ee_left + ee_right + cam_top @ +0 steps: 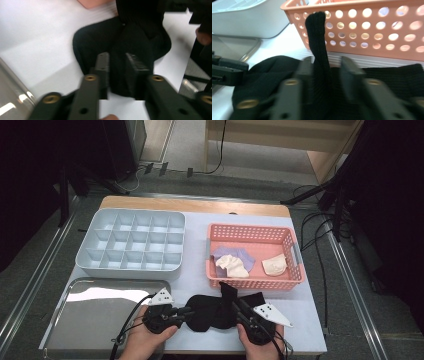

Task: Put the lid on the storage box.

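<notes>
Just in front of the pink basket [256, 255], a black sock [212, 312] lies on the white table [195, 270], the left gripper [187, 311] clamped on its left end and the right gripper [235, 302] pinching an upright fold of it.

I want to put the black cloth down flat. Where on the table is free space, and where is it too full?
Free: the steel tray at front left, and the white strip between the divided grey organizer and the pink basket. Crowded: the front middle, where both grippers meet on the black cloth, and the basket, which holds folded cloths.
</notes>
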Tool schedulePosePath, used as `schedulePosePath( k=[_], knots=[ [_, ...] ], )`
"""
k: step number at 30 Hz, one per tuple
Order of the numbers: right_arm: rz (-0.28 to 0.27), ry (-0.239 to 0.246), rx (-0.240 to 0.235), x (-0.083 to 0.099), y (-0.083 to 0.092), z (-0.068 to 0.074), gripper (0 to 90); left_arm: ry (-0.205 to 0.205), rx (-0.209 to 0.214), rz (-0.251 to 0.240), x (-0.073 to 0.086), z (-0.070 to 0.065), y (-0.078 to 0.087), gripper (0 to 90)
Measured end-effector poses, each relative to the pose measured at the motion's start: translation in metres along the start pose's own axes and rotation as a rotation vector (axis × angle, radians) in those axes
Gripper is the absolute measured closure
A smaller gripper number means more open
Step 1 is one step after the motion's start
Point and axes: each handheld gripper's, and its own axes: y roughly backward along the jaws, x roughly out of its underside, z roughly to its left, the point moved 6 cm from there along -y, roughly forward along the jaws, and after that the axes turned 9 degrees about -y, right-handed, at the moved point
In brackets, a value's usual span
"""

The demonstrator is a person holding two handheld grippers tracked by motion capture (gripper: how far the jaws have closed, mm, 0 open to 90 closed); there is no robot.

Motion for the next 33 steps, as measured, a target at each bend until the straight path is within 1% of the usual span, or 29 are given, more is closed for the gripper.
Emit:
schedulePosePath(
  k=[1,2,3,5,6,7,8,9,11,12,13,14,16,17,18,19,20,22,23,24,25,26,27,28,29,30,31,32,33],
  knots=[
    [0.001,-0.021,0.0,-0.001,0.001,-0.001,84.0,-0.008,-0.002,0.01,0.001,0.0,0.0,86.2],
    [0.002,-0.027,0.001,-0.001,0.002,-0.002,86.3,-0.013,0.001,0.019,0.002,-0.001,-0.001,89.3],
    [-0.009,-0.023,0.001,-0.002,0.004,-0.004,87.1,-0.014,0.003,0.026,0.002,-0.001,-0.002,90.0],
    [-0.019,-0.052,0.008,-0.002,0.01,-0.008,87.3,-0.019,0.0,0.03,0.003,0.0,-0.002,90.0],
    [-0.024,-0.071,0.005,-0.001,0.013,-0.011,87.3,-0.018,0.002,0.031,0.003,-0.001,-0.002,90.0],
    [-0.029,-0.105,0.004,0.0,0.017,-0.015,87.3,-0.019,0.002,0.031,0.003,-0.001,-0.002,90.0],
    [-0.029,-0.126,0.007,0.002,0.019,-0.018,87.4,-0.022,-0.001,0.036,0.003,-0.001,-0.002,90.0],
    [-0.025,-0.159,0.017,0.004,0.022,-0.022,87.4,-0.022,0.002,0.038,0.003,-0.001,-0.002,90.0],
    [-0.013,-0.246,0.029,0.011,0.028,-0.03,87.3,-0.027,-0.004,0.046,0.004,-0.001,-0.002,90.0],
    [0.0,-0.292,0.032,0.015,0.03,-0.034,87.1,-0.026,-0.006,0.046,0.004,0.0,-0.002,90.0],
    [0.017,-0.326,0.039,0.019,0.031,-0.038,85.8,-0.022,-0.002,0.04,0.004,0.0,-0.002,90.0],
    [0.021,-0.331,0.054,0.02,0.033,-0.041,80.5,-0.021,-0.002,0.039,0.003,0.0,-0.001,90.0],
    [-0.005,-0.306,0.087,0.016,0.037,-0.046,73.8,-0.006,-0.007,0.012,0.001,0.001,0.001,90.0],
    [-0.024,-0.293,0.094,0.012,0.038,-0.047,71.6,-0.003,-0.009,0.0,0.0,0.001,0.003,90.0],
    [-0.042,-0.274,0.104,0.009,0.039,-0.049,69.8,0.0,-0.002,-0.017,-0.001,0.001,0.004,88.6],
    [-0.056,-0.247,0.121,0.006,0.04,-0.051,68.9,0.005,0.007,-0.034,-0.003,0.0,0.006,86.7],
    [-0.072,-0.222,0.127,0.004,0.041,-0.052,68.8,-0.002,0.014,-0.049,-0.004,-0.001,0.007,85.5],
    [-0.087,-0.178,0.157,0.0,0.042,-0.053,68.8,-0.008,0.017,-0.06,-0.006,-0.004,0.007,84.5],
    [-0.099,-0.155,0.168,-0.002,0.043,-0.051,69.0,-0.015,0.022,-0.066,-0.006,-0.005,0.007,83.7],
    [-0.113,-0.13,0.16,-0.003,0.043,-0.046,70.1,-0.021,0.023,-0.069,-0.006,-0.008,0.006,82.9],
    [-0.114,-0.104,0.146,-0.004,0.043,-0.04,72.0,-0.027,0.023,-0.071,-0.006,-0.01,0.005,81.7],
    [-0.102,-0.071,0.126,-0.003,0.042,-0.032,75.0,-0.036,0.029,-0.066,-0.006,-0.012,0.003,79.5],
    [-0.078,-0.048,0.075,0.0,0.038,-0.021,78.6,-0.04,0.032,-0.064,-0.006,-0.014,0.002,77.5],
    [-0.061,-0.041,0.044,0.003,0.035,-0.013,81.4,-0.044,0.035,-0.066,-0.007,-0.016,0.001,75.8],
    [-0.033,-0.027,0.005,0.007,0.031,-0.005,84.3,-0.049,0.042,-0.069,-0.007,-0.018,0.001,73.9],
    [-0.003,-0.021,-0.022,0.012,0.027,0.004,86.8,-0.056,0.044,-0.073,-0.007,-0.019,0.0,72.2],
    [0.02,-0.002,-0.049,0.016,0.022,0.012,88.2,-0.06,0.045,-0.075,-0.008,-0.021,0.0,70.1],
    [0.046,0.01,-0.065,0.021,0.017,0.019,89.7,-0.066,0.054,-0.077,-0.008,-0.022,0.0,68.8],
    [0.078,0.019,-0.069,0.026,0.013,0.025,89.9,-0.068,0.059,-0.075,-0.008,-0.022,0.0,67.8]
  ],
)
